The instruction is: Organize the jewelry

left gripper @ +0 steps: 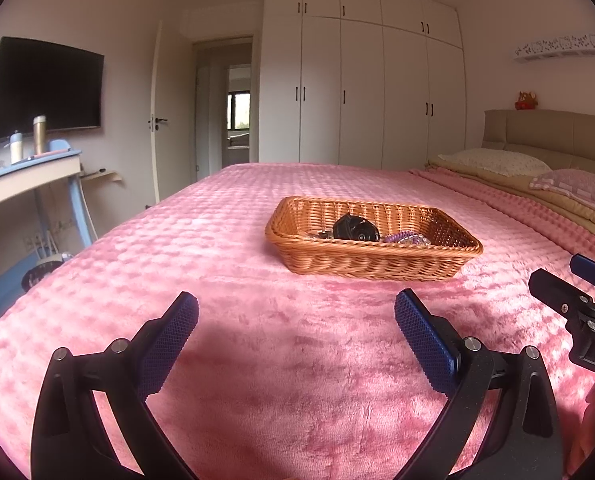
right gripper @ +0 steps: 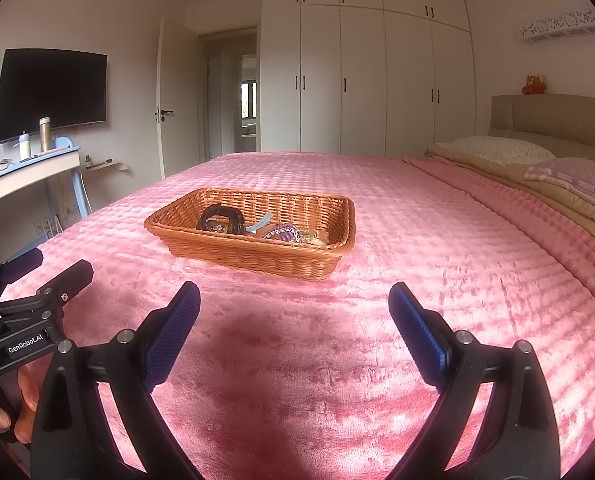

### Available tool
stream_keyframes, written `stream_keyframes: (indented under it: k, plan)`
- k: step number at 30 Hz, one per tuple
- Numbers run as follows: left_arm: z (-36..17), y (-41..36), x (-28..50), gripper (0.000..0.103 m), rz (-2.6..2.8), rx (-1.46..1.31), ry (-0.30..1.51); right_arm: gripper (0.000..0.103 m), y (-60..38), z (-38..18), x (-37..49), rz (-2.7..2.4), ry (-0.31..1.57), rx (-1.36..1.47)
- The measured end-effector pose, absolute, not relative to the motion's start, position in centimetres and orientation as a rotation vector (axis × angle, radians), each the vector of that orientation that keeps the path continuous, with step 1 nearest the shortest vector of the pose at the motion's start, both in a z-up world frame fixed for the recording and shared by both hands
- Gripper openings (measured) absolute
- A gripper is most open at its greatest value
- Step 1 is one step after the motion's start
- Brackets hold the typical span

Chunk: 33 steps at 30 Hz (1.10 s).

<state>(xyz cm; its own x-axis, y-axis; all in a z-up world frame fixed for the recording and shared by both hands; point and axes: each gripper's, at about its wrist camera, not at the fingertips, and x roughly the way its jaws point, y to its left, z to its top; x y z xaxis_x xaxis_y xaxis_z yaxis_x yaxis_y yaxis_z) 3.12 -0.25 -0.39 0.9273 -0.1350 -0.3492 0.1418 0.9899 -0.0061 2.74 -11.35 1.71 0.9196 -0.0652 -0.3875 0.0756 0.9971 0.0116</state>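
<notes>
A brown wicker basket sits on the pink bedspread ahead of both grippers. Inside it lie a black hair claw, a purple beaded bracelet, a light blue clip and a pale gold chain. My left gripper is open and empty, low over the bedspread short of the basket. My right gripper is open and empty, also short of the basket and to its right. Each gripper shows at the edge of the other's view.
The pink bedspread covers the bed. Pillows and a headboard lie at the far right. A desk with bottles stands at the left under a wall TV. White wardrobes stand behind.
</notes>
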Motion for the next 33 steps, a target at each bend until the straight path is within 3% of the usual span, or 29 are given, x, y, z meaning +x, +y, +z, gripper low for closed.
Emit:
stream_keyframes:
  k: [33]
  plan:
    - [-0.29, -0.54, 2.98, 0.095, -0.139, 0.041, 0.351, 0.093, -11.32, 1.62, 2.76, -0.075, 0.399, 0.027]
